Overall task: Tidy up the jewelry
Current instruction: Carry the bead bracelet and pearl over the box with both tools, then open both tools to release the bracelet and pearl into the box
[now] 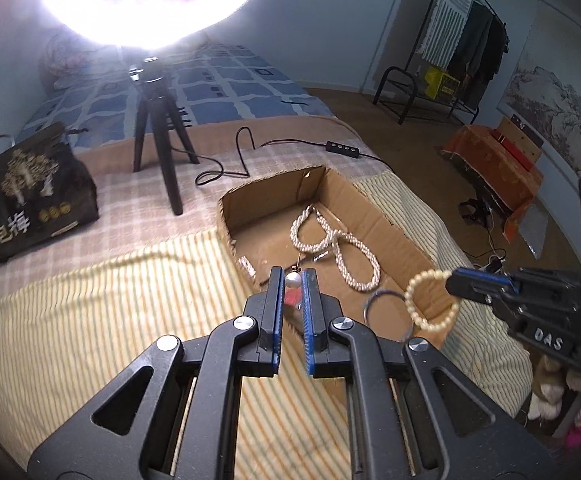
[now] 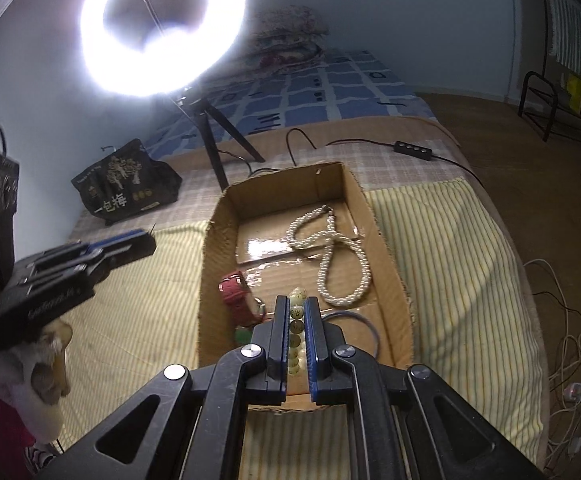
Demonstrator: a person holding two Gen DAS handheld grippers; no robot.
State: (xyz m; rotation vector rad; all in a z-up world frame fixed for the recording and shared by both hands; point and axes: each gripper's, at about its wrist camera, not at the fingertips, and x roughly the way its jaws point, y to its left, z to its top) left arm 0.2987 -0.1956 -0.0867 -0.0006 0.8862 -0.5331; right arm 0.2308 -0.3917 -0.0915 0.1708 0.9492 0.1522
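Observation:
An open cardboard box [image 1: 374,204] [image 2: 386,240] lies on the bed. In it are a white pearl necklace [image 1: 350,248] [image 2: 330,256], a thin metal bangle [image 1: 386,300] [image 2: 364,322] and a red watch strap [image 2: 236,290]. My left gripper [image 1: 292,280] is shut on a pearl earring [image 1: 292,279] above the box's near left edge; it also shows in the right wrist view [image 2: 146,236]. My right gripper [image 2: 297,312] is shut on a cream bead bracelet [image 2: 296,320] [image 1: 430,300], held over the box's near end; it also shows in the left wrist view [image 1: 456,282].
A lit ring light on a black tripod [image 1: 158,136] [image 2: 214,148] stands behind the box, its cable and controller [image 1: 344,148] [image 2: 412,148] trailing right. A dark printed bag [image 1: 26,196] [image 2: 126,184] sits at left. The bed edge drops to the floor at right.

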